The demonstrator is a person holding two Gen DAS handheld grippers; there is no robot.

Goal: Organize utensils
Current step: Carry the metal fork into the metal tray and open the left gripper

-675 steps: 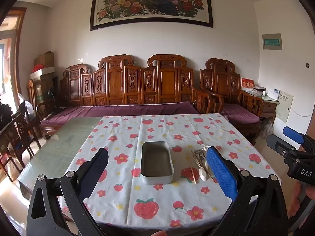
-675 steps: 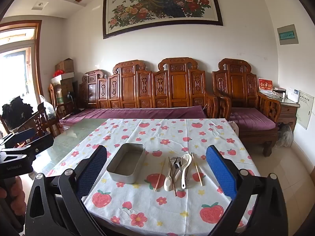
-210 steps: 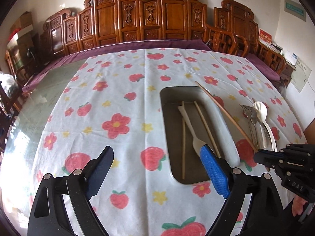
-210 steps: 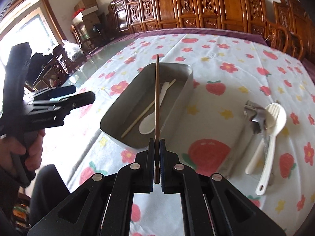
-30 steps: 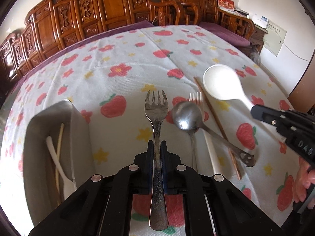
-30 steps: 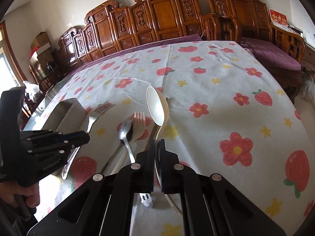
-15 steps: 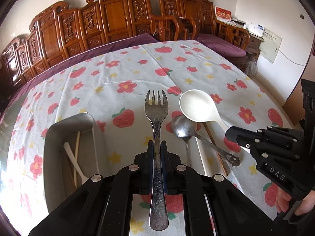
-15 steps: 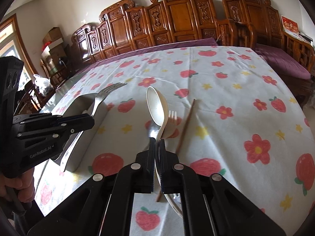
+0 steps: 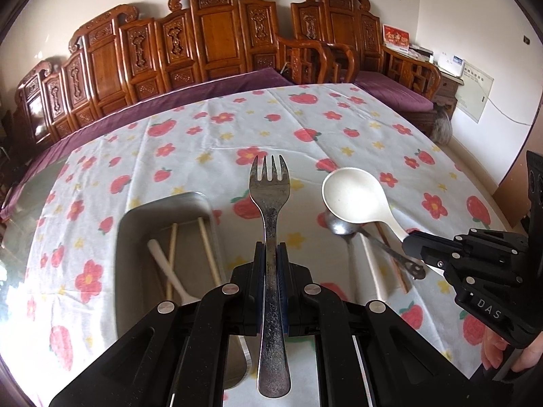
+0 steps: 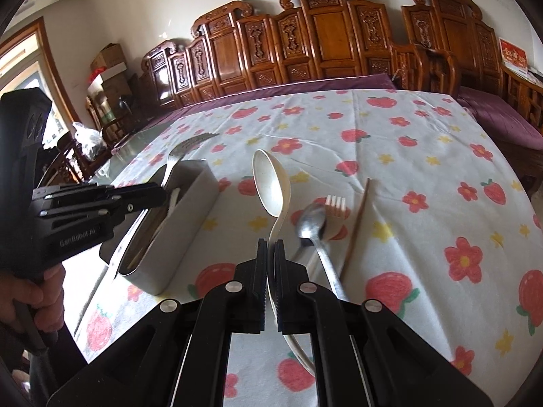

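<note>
Left gripper [image 9: 270, 254] grips my metal fork [image 9: 269, 200]; right gripper [image 10: 270, 251] grips the white spoon [image 10: 271, 183]. Metal tray [image 9: 125, 237] sits at nine o'clock of the fork.

A glass-topped table [image 9: 40, 183] carries a white cloth printed with red strawberries and flowers [image 10: 390, 156], draped across most of it. On the cloth sits a rectangular metal tray [image 10: 190, 210]. To its right, lying on the cloth, a steel spoon [image 10: 314, 227] overlaps a pale plastic fork [image 10: 336, 203], and just beside them rests a brown wooden chopstick [image 10: 356, 227].
</note>
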